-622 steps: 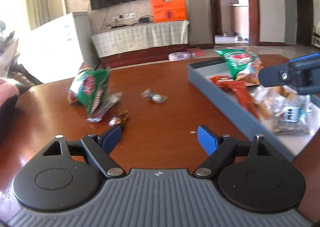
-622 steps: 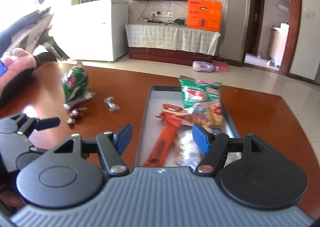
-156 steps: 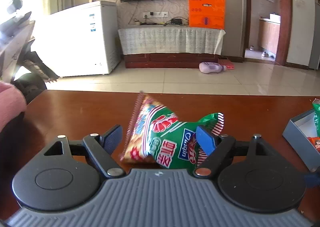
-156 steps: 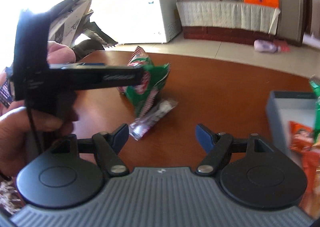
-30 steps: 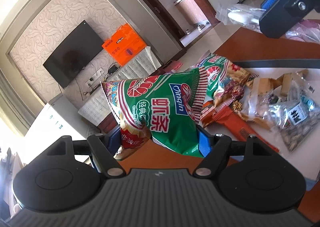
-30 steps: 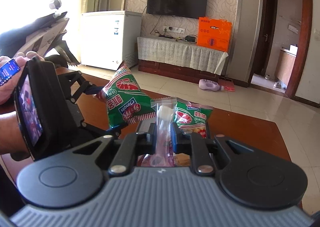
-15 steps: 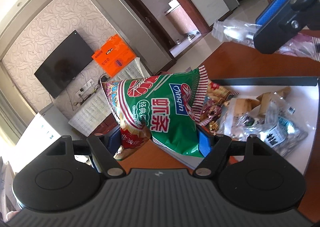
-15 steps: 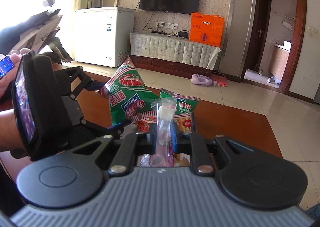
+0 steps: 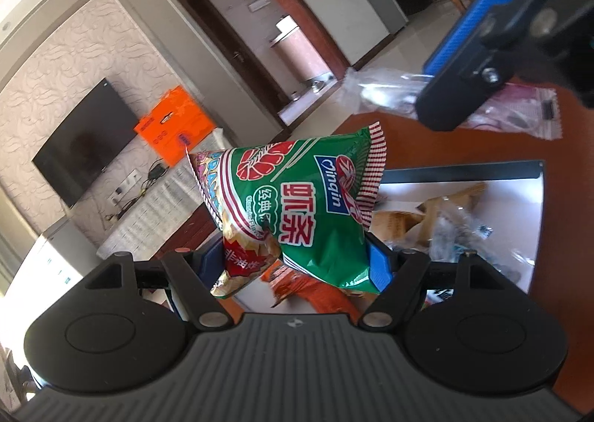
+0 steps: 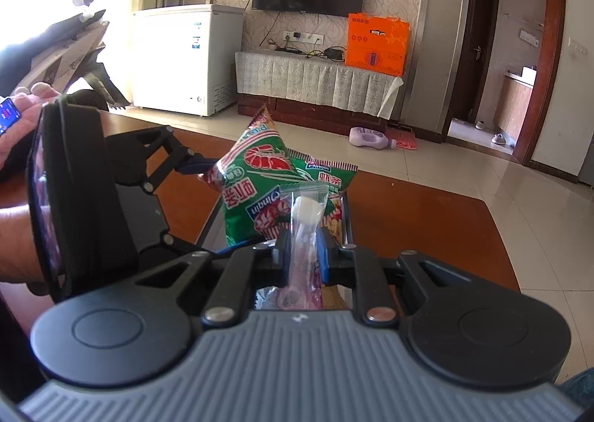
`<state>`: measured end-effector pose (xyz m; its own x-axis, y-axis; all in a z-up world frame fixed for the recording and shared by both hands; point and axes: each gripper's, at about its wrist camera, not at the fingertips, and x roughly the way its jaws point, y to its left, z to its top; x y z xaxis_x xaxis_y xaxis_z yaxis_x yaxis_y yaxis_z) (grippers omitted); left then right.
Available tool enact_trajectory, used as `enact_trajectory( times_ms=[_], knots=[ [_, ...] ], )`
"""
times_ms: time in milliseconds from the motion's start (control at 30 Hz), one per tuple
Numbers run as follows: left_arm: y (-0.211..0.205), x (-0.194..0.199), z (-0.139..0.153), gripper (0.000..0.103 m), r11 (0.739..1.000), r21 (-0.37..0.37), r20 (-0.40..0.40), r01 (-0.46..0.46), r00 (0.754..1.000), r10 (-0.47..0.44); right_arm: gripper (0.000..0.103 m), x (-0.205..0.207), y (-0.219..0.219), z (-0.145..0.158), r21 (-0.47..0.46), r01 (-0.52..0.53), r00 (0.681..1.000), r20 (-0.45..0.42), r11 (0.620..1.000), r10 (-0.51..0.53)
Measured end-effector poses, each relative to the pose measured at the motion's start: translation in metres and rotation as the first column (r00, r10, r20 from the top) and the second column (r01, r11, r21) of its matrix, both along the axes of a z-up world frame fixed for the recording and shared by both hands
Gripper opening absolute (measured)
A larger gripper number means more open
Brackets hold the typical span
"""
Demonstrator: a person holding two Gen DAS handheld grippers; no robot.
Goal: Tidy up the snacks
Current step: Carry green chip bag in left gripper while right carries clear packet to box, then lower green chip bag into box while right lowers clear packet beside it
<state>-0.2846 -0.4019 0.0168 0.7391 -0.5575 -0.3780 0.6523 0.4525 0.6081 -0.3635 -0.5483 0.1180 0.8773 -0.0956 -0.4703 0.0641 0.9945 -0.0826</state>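
Box (image 9: pixel 534 177) interior: near half crowded with loose snack packets (image 9: pixel 456 229); bare white floor remains along the far wall. Left gripper (image 9: pixel 293 262) with its green prawn-cracker bag (image 9: pixel 297 206) blocks the near-left approach. Right gripper (image 10: pixel 302 255) occupies the near end. Bench (image 10: pixel 427 221) right of the box is unobstructed.

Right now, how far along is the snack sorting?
Done: the box already holds several snacks, including an orange wrapper. In hand: the left gripper holds a green shrimp-chip bag over the box; the right gripper is shut on a clear-wrapped candy. Left: release both; the rest of the table is out of view.
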Motion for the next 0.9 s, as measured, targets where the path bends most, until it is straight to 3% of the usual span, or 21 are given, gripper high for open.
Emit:
enact_trajectory(
  times_ms=[267, 900],
  knots=[
    [-0.014, -0.001, -0.01, 0.079, 0.999, 0.011, -0.023, 0.049, 0.999, -0.049, 0.018, 0.002, -0.001, 0.0, 0.009, 0.003, 1.0, -0.009, 1.0, -0.003],
    [-0.018, 0.012, -0.013, 0.084, 0.999, 0.005, -0.052, 0.033, 0.998, -0.033, 0.018, 0.002, -0.005, -0.003, 0.024, -0.001, 1.0, -0.018, 1.0, 0.001]
  ],
)
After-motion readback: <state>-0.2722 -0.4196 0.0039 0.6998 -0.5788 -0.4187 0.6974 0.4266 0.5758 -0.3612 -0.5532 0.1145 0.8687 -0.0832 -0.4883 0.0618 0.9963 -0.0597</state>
